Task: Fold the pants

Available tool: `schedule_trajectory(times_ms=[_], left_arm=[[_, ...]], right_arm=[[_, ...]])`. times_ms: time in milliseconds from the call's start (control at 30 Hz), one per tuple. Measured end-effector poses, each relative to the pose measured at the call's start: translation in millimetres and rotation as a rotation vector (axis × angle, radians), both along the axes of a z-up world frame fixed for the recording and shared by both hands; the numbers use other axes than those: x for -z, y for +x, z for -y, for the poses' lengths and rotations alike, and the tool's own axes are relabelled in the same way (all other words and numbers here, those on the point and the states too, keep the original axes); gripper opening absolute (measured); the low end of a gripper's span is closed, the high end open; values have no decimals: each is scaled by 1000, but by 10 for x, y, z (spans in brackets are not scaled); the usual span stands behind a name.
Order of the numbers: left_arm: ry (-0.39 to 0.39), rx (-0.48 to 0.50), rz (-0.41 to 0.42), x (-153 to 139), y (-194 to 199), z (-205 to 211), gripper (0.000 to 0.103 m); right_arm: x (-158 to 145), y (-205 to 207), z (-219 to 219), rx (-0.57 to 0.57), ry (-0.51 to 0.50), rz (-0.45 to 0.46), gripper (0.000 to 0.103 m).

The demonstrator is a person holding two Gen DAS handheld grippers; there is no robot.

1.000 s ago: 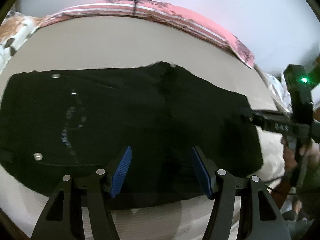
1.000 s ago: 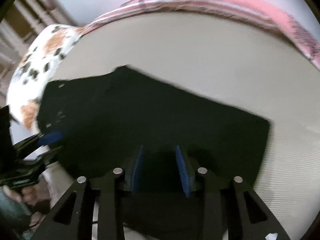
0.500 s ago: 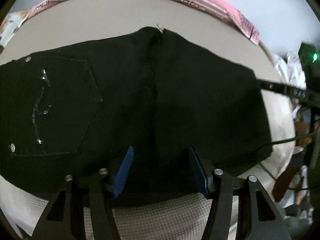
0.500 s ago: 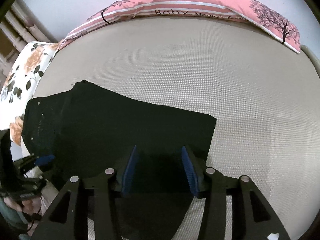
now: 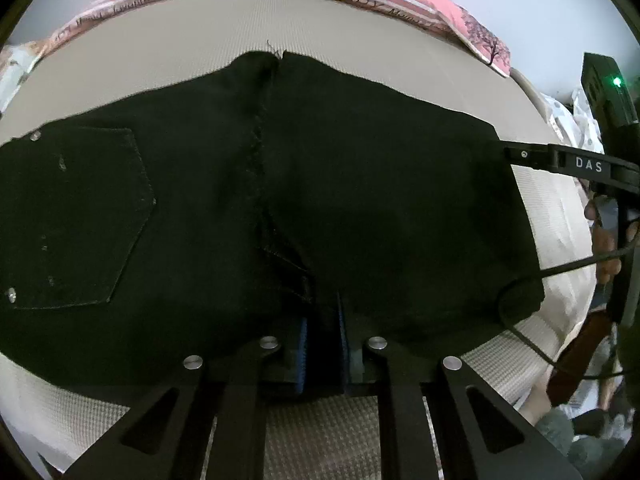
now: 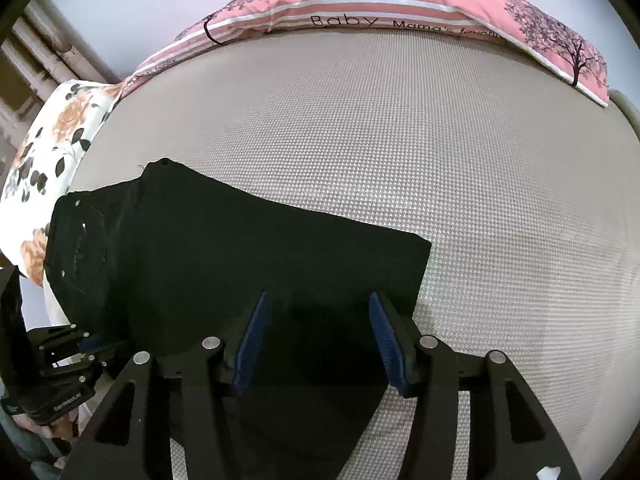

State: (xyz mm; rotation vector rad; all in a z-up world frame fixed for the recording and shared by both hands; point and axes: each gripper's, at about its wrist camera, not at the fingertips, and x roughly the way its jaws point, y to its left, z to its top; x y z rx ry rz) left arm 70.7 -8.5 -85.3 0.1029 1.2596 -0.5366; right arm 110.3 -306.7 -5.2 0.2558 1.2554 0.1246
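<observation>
- Over on the beige waffle-weave mattress (image 6: 400, 152): black pants (image 5: 360, 200) lying flat near the front edge, already doubled over, back pocket (image 5: 72, 216) facing up toward the left, pink pillow (image 6: 400, 4) well behind.
- Could easily go wrong on the lift: looks like only the top layer pinched near the seam, so lower layer might stay behind and wreck the fold.
- Also risky: lifting with one side gripped and the other loose, probably dragging the cloth skewed or bunching it.
- Left gripper (image 5: 322, 344): just been closing, now clamped nearly tight, pinching a ridge of pants fabric at the near edge by the seam.
- Right gripper (image 6: 320, 344): just been opening, about half spread, straddling the near edge of the pants by the right end, pads not squeezing anything, nothing held.
</observation>
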Motion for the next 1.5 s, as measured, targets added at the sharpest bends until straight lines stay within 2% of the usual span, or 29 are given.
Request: schedule_trajectory(times_ms=[133,233,367,433,533,633,733,833,867,1000,1067,1133,1233,1267,1300,1433,1500], left_arm=[[-10,-30,-5,1,-57,-35,12],[-17,-39,-8,-20,-94,-80,12],[-3,-31,-7,6,-87,-49,12],[15,-22,5,16,-100,-35,13],[41,-12,70,-57,-130,21,17],[78,6,129,-182,-99,52,24],[84,1,200,-353,31,33,24],[50,0,253,-495,282,85,25],[14,18,263,-541,404,143,25],[-55,86,240,-523,741,459,25],[-61,115,216,-429,894,626,25],[-40,139,202,-307,983,719,25],[60,124,186,-11,1150,766,25],[43,114,167,78,1197,736,25],[22,111,178,71,1193,709,25],[65,130,179,55,1124,673,25],[52,126,183,-11,999,594,25]], right_arm=[[-41,-44,13,1,-82,40,53],[5,-50,81,18,-90,53,54],[250,15,113,27,-102,-16,52],[262,41,136,41,-88,-11,52],[176,91,156,54,-102,-4,52],[-10,95,164,66,-114,56,52],[-151,98,113,46,-119,102,52],[-164,133,16,24,-119,112,51],[-143,155,-23,16,-121,108,51],[-73,191,-117,19,-108,87,45],[-18,217,-107,24,-110,75,45],[76,249,-79,38,-110,55,45],[186,305,-46,47,-100,33,45],[195,314,-39,51,-96,31,45],[194,319,-38,54,-95,30,45],[100,303,-57,55,-105,38,45],[-1,218,-66,53,-82,53,45]])
